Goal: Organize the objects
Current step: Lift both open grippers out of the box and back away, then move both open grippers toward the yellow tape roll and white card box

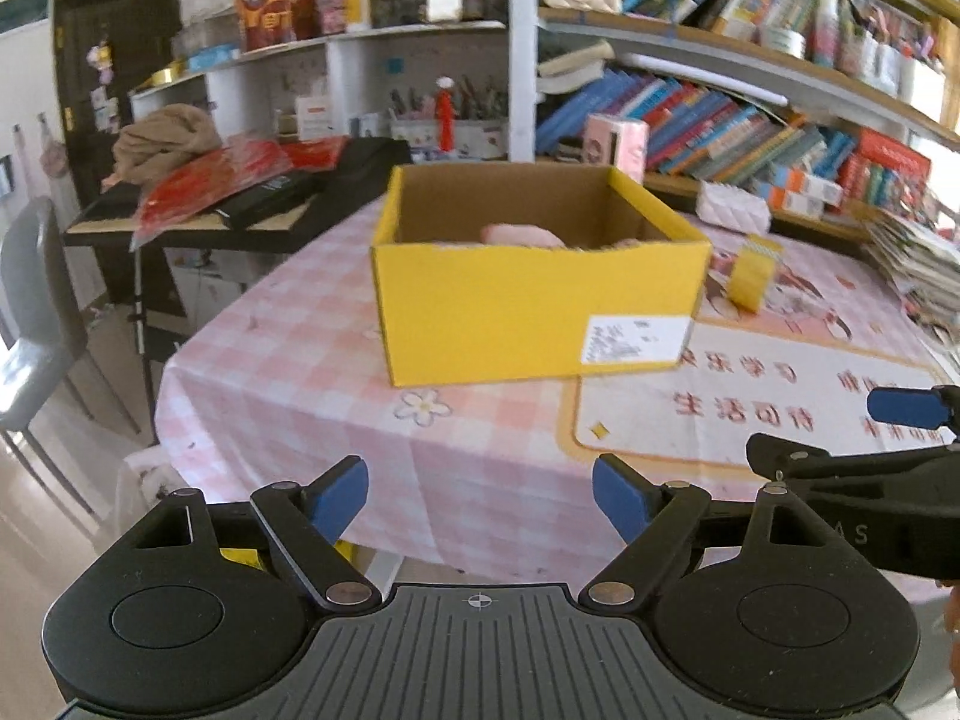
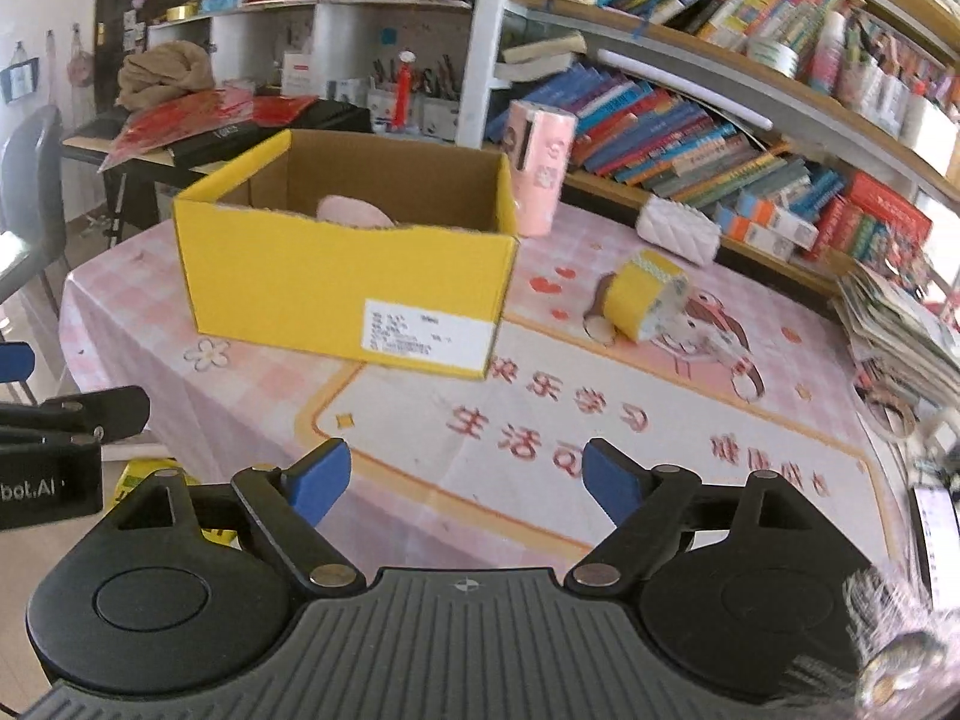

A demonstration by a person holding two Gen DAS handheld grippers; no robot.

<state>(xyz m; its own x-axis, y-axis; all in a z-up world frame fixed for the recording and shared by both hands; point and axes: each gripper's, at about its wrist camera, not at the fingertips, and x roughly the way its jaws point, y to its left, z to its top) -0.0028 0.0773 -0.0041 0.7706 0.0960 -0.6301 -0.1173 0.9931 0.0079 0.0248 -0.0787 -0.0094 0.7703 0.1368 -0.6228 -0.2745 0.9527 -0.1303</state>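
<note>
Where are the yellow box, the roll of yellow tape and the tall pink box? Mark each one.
yellow box (image 2: 288, 294), right wrist view, on its yellow front wall.
roll of yellow tape (image 2: 636, 294), right wrist view, on its yellow outer band.
tall pink box (image 2: 543, 180), right wrist view, on its pink front face.

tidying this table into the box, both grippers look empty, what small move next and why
Probably ease the right gripper forward and to its right toward the yellow tape roll. Both grippers are open and hold nothing, the roll lies loose on the tablecloth right of the yellow box, and it is nearer the right gripper than the left gripper.
</note>
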